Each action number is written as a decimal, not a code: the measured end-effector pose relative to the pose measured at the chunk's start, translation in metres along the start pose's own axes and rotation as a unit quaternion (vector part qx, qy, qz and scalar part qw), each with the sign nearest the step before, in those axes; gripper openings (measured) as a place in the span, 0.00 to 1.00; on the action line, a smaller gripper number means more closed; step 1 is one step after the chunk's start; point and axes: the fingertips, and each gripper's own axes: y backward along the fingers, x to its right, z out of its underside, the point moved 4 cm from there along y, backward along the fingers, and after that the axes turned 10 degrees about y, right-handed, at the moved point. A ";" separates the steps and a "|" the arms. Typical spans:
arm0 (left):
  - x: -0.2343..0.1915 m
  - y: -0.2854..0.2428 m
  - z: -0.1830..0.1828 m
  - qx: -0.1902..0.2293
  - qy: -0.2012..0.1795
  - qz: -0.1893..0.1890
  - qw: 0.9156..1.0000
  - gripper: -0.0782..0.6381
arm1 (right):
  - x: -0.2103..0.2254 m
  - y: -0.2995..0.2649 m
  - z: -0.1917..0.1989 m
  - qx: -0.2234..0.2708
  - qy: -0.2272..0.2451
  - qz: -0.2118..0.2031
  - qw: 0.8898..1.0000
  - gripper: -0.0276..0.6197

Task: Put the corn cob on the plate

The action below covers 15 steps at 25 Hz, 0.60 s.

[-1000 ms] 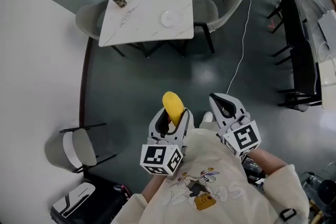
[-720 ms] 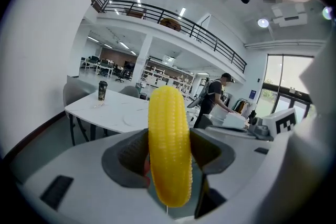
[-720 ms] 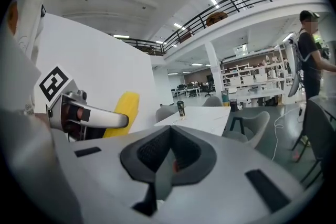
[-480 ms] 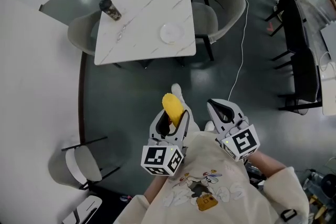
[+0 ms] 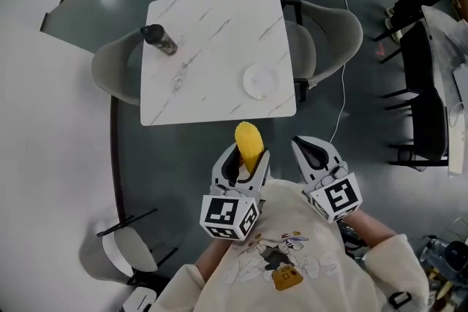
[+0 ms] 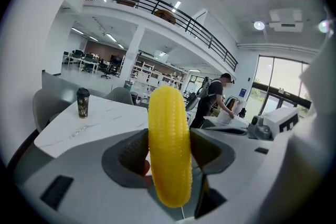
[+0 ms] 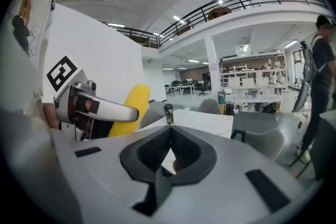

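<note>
The white marble-topped square table (image 5: 212,47) lies just ahead of me, with grey padded chairs (image 5: 113,69) tucked at its sides, and I judge the step in hand to be the carry-in: bring my load over the near edge and settle it. My left gripper (image 5: 243,161) is clamped on the yellow corn cob (image 5: 248,141), which stands upright between the jaws, pinched low on its length with the rounded top poking well clear. In the head view it hangs over the grey floor, just short of the table's edge. My right gripper (image 5: 314,150) rides beside it with its jaws pressed together on nothing. The small round white plate (image 5: 260,80) sits on the table's near right part, ahead and a little right of the cob. To do this well I should swing right as I reach, tip the cob toward flat so it won't roll off, lower it until it touches, and only then spread the jaws. The dark lidded cup (image 5: 159,39) stands well apart at the far left, out of my path.
</note>
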 end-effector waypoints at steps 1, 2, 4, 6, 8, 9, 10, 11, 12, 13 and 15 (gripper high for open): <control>-0.009 -0.007 -0.010 -0.002 -0.001 0.005 1.000 0.46 | 0.003 -0.012 -0.004 -0.001 0.000 0.005 1.000 0.05; -0.018 -0.014 -0.018 -0.005 -0.002 0.009 1.000 0.46 | 0.005 -0.023 -0.007 -0.004 0.000 0.010 1.000 0.05; -0.034 -0.028 -0.031 -0.012 0.000 0.017 1.000 0.46 | 0.011 -0.042 -0.011 -0.009 0.000 0.019 1.000 0.05; -0.046 -0.042 -0.040 -0.021 0.001 0.026 0.999 0.46 | 0.017 -0.058 -0.013 -0.015 -0.005 0.028 0.999 0.05; -0.055 -0.054 -0.047 -0.032 0.001 0.031 0.999 0.46 | 0.024 -0.069 -0.015 -0.019 -0.012 0.036 0.999 0.05; -0.058 -0.060 -0.049 -0.036 0.001 0.033 0.999 0.46 | 0.027 -0.073 -0.016 -0.022 -0.014 0.039 0.999 0.05; -0.060 -0.064 -0.051 -0.040 0.002 0.035 0.999 0.46 | 0.030 -0.076 -0.016 -0.026 -0.014 0.041 0.999 0.05; -0.063 -0.068 -0.052 -0.043 0.004 0.036 0.998 0.46 | 0.033 -0.079 -0.016 -0.031 -0.017 0.042 0.998 0.05; -0.065 -0.072 -0.053 -0.047 0.005 0.036 0.998 0.46 | 0.036 -0.082 -0.015 -0.035 -0.023 0.044 0.998 0.05; -0.068 -0.075 -0.053 -0.052 0.007 0.036 0.998 0.46 | 0.038 -0.085 -0.014 -0.039 -0.031 0.045 0.998 0.05; -0.070 -0.080 -0.055 -0.059 0.009 0.036 0.998 0.46 | 0.043 -0.090 -0.015 -0.042 -0.040 0.047 0.997 0.05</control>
